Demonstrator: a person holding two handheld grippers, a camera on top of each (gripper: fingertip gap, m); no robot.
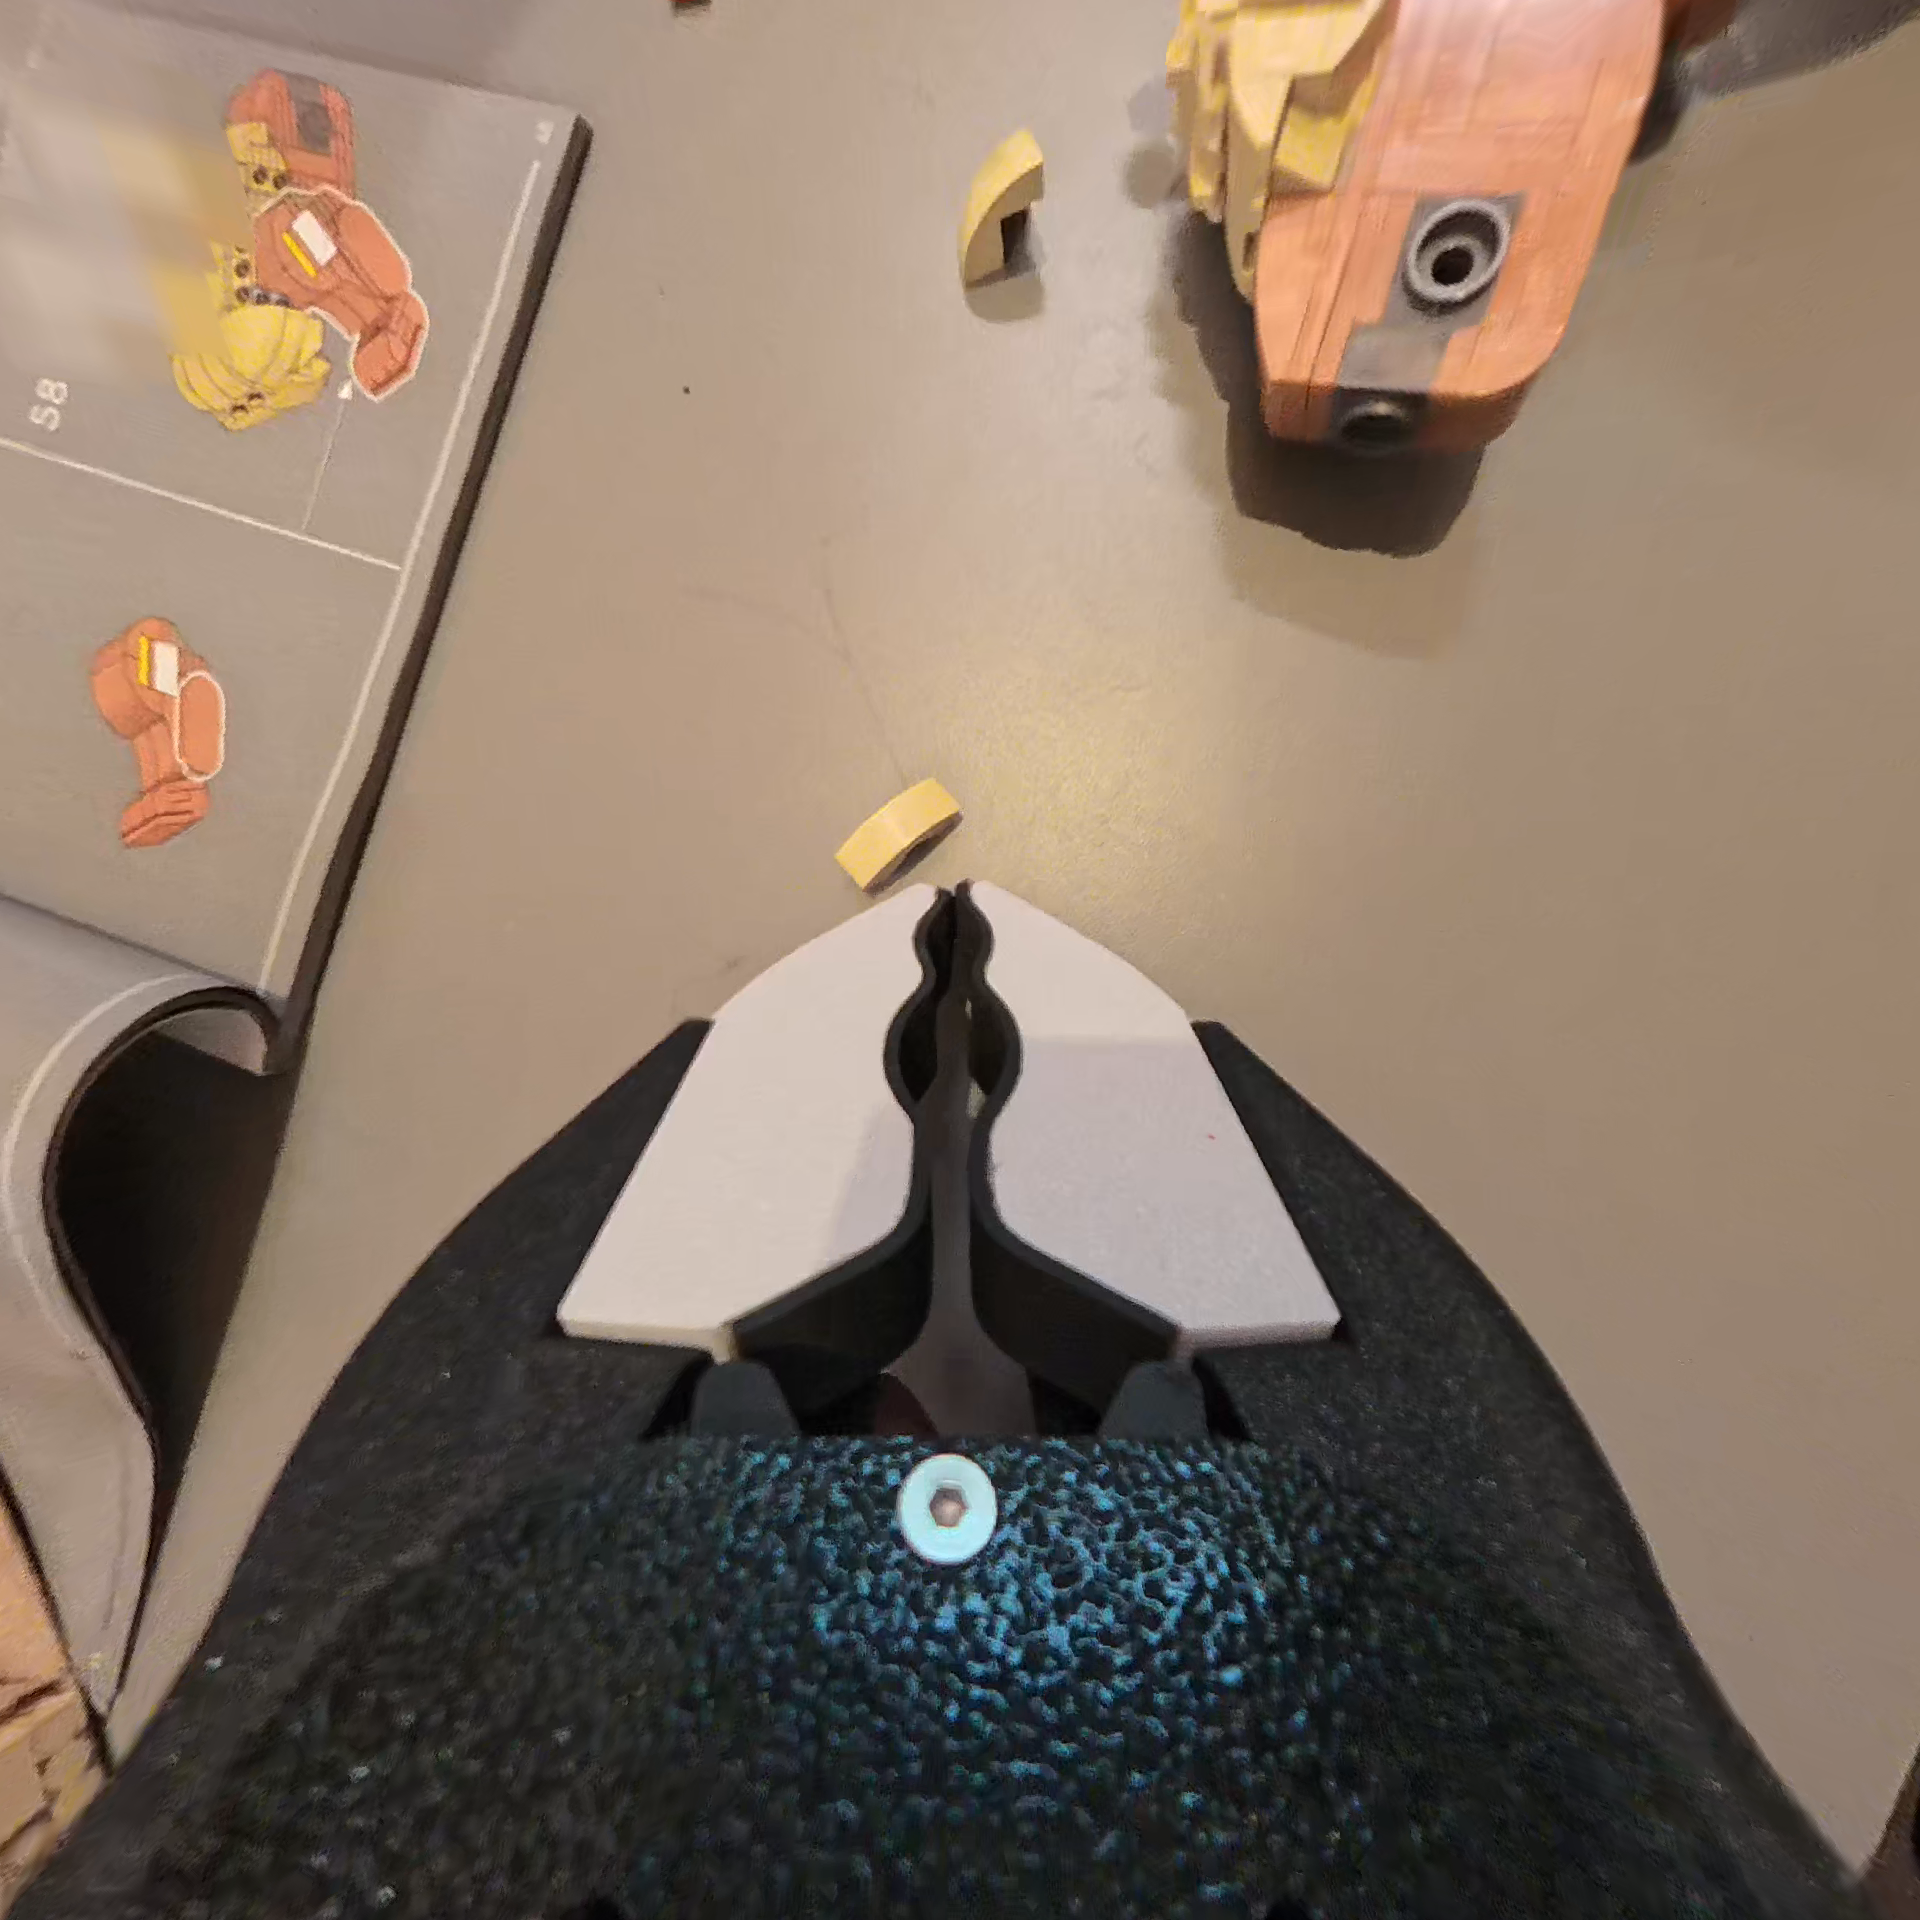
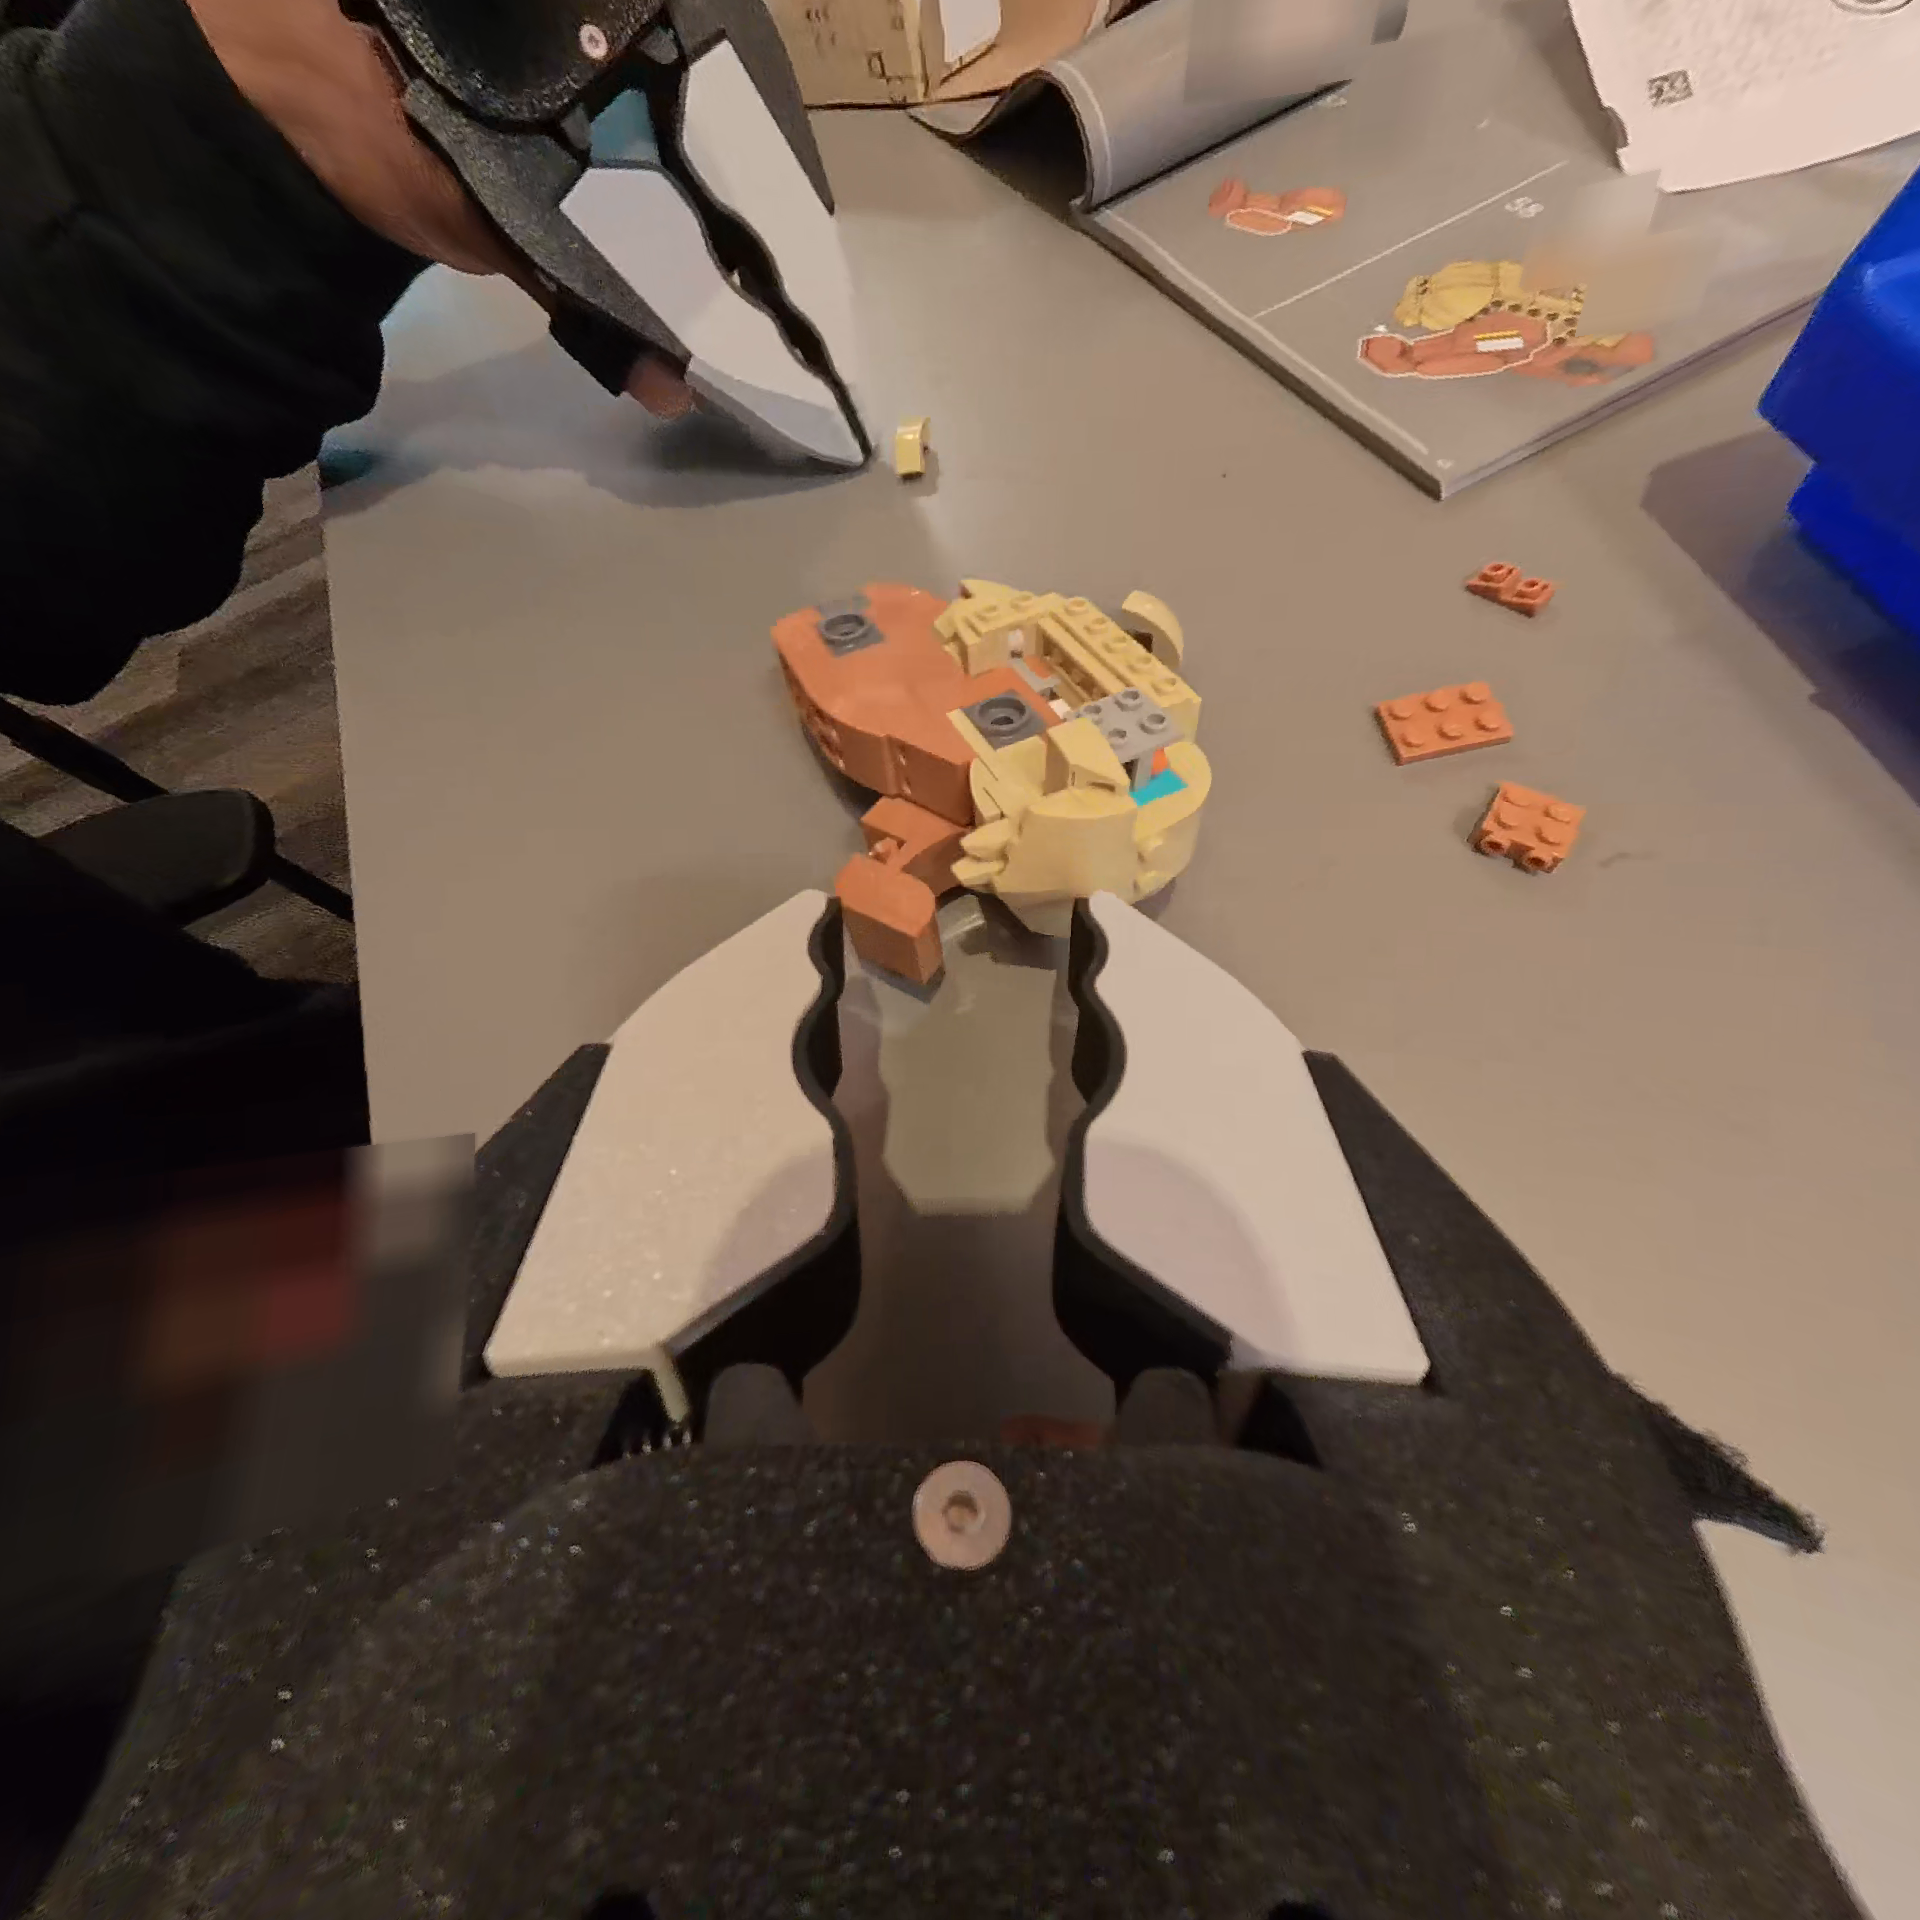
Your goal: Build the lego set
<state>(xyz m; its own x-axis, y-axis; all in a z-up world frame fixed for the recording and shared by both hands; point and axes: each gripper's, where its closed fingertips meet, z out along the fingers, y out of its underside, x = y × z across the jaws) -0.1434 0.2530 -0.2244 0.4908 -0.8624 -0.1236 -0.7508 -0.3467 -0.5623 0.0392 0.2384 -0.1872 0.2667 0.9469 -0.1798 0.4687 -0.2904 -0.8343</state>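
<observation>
My left gripper point(image 1: 956, 891) is shut with its fingertips together and nothing between them, low over the grey table point(image 1: 1143, 727). A small tan curved piece point(image 1: 899, 831) lies on the table just ahead of its tips, free of them. The right wrist view shows the same: the left gripper point(image 2: 857, 457) stands tip-down beside the piece point(image 2: 911, 447). My right gripper point(image 2: 954, 914) is closed on the near end of the brown and tan lego model point(image 2: 987, 727), with the brown leg against one pad and the tan head against the other. The model point(image 1: 1434, 229) also shows at the top right of the left wrist view.
A second tan curved piece point(image 1: 1003, 208) lies near the model. The open instruction booklet point(image 1: 260, 416) point(image 2: 1455, 343) lies beside them. Orange plates point(image 2: 1444, 720) point(image 2: 1529, 826) point(image 2: 1512, 588) lie to the right. A blue bin point(image 2: 1860, 416) stands far right. The table edge point(image 2: 343, 727) runs along the left. Spacing between my two grippers at the tips: around 20 cm.
</observation>
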